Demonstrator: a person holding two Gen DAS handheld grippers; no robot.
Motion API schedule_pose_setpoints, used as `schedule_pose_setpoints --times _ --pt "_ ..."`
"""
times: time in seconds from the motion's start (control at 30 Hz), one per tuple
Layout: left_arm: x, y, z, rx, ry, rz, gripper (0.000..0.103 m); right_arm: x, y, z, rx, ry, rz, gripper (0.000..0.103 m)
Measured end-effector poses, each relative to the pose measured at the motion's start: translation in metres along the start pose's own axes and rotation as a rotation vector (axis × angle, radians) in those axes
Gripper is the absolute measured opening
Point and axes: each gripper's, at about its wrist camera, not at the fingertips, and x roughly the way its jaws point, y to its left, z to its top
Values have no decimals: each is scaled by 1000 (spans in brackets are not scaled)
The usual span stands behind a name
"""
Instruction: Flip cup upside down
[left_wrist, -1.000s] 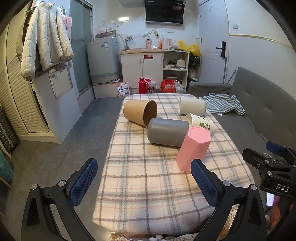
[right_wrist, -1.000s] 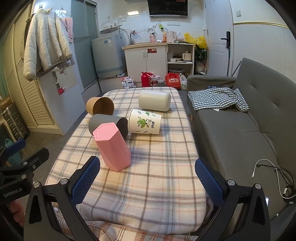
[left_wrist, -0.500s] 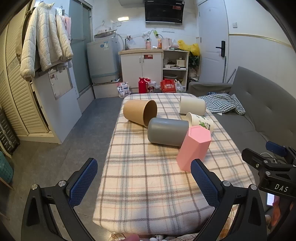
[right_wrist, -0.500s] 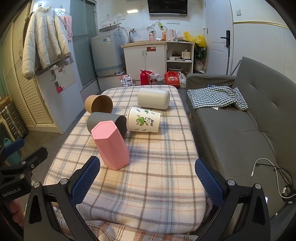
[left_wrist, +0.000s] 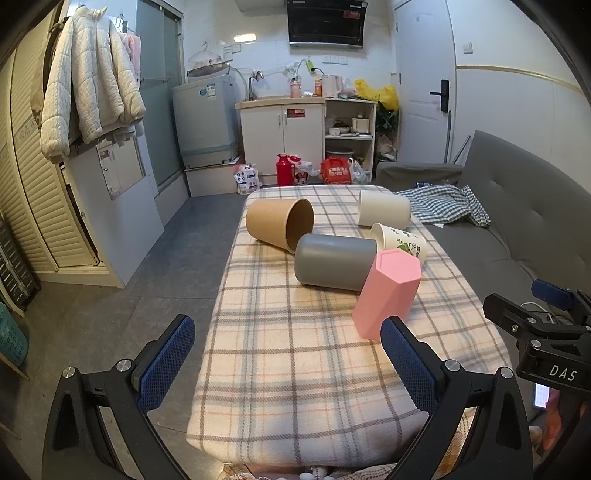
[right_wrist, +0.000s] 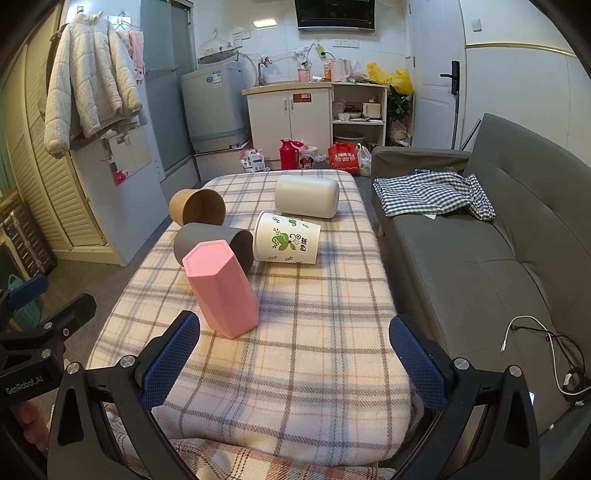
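Observation:
Several cups are on a plaid-covered table (left_wrist: 295, 350). A pink hexagonal cup (left_wrist: 386, 295) (right_wrist: 221, 288) stands upside down near the front. A grey cup (left_wrist: 332, 266) (right_wrist: 214, 243), a brown paper cup (left_wrist: 277, 223) (right_wrist: 197, 210), a white printed paper cup (left_wrist: 400, 242) (right_wrist: 288, 242) and a cream cup (left_wrist: 384, 212) (right_wrist: 306, 201) lie on their sides behind it. My left gripper (left_wrist: 288, 362) is open and empty at the table's near edge. My right gripper (right_wrist: 295, 354) is open and empty, just short of the pink cup.
A grey sofa (right_wrist: 480, 258) with a checked cloth (right_wrist: 432, 194) runs along the table's right side. A white cable (right_wrist: 546, 354) lies on the sofa seat. Open floor (left_wrist: 147, 277) lies left of the table. Cabinets and a washing machine stand at the far wall.
Both grippers have crept slightly forward toward the table. The cups have not moved.

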Motion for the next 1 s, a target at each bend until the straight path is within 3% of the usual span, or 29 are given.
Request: schedule_pose_setpoints --times 1.0 --pt "-2 -1 -2 4 -11 -4 103 0 0 0 2 2 -1 103"
